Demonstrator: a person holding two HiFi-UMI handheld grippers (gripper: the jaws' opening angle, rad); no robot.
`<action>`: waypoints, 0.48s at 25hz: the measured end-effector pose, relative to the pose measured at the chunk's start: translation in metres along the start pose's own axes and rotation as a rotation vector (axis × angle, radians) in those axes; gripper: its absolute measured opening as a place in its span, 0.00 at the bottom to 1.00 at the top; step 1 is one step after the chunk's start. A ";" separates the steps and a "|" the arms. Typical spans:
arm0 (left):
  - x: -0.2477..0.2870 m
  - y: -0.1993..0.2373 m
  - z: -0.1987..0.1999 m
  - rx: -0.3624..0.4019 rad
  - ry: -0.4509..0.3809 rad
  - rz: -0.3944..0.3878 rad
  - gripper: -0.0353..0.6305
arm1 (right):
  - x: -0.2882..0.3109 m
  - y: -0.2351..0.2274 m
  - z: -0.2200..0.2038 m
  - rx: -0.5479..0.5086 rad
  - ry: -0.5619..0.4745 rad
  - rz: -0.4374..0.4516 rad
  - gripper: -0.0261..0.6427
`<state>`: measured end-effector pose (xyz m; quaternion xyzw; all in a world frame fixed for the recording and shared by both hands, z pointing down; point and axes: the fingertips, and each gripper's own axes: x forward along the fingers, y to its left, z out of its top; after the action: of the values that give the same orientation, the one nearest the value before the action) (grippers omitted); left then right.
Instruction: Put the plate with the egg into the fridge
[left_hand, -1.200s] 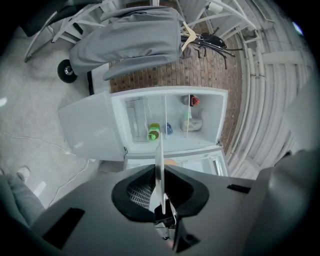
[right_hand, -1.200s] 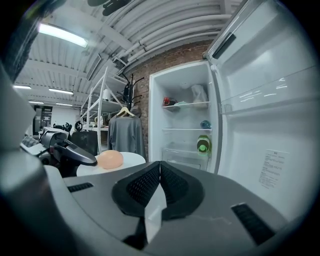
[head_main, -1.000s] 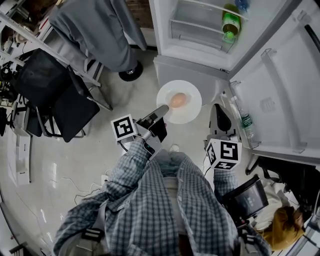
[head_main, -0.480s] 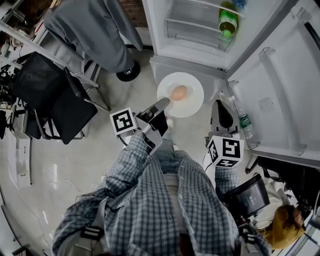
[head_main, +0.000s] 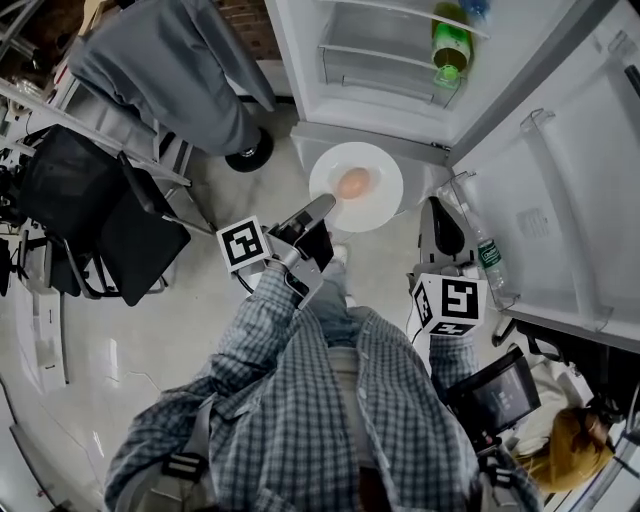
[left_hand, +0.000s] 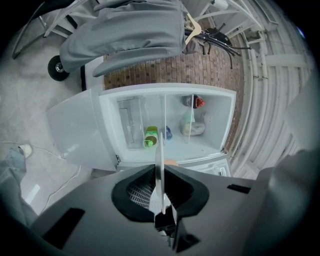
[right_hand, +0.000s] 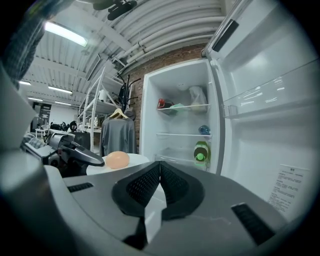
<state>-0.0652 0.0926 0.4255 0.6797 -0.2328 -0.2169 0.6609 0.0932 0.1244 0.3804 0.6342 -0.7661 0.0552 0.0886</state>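
The fridge stands wide open ahead, its door swung out to the right, with a clear-wrapped bottle in the door's lower rack. A person in a checked shirt faces it. The left forearm is bent and reaches forward toward the open compartment. The right forearm is tucked nearer the body and points toward the door's inner edge.

To the left hangs a grey garment on a wheeled rack, with black chairs beside it.

A white plate is held level in the air just in front of the fridge's lower front edge, not yet inside. The left gripper has its tongs clamped on the plate's near-left rim; in its own view the rim runs edge-on between the pads. The right gripper floats just right of the plate, apart from it, its tongs pressed together on nothing.

A green bottle sits at the right end of a fridge shelf.

The egg rests about at the plate's middle.

Each gripper's cube bears black-and-white square patterns. A paper label is stuck on the door's inner face, but its print is too small to read, as is the wrap on the door bottle.
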 end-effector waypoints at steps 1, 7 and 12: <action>0.004 0.001 0.005 -0.001 0.000 0.000 0.11 | 0.005 -0.001 0.002 0.002 -0.002 0.000 0.05; 0.032 0.003 0.032 -0.011 0.025 -0.011 0.11 | 0.036 -0.011 0.014 0.009 -0.011 -0.019 0.05; 0.050 0.004 0.053 -0.016 0.043 -0.012 0.11 | 0.061 -0.014 0.024 0.003 -0.013 -0.034 0.05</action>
<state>-0.0580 0.0201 0.4285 0.6804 -0.2126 -0.2080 0.6698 0.0946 0.0586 0.3693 0.6477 -0.7556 0.0510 0.0836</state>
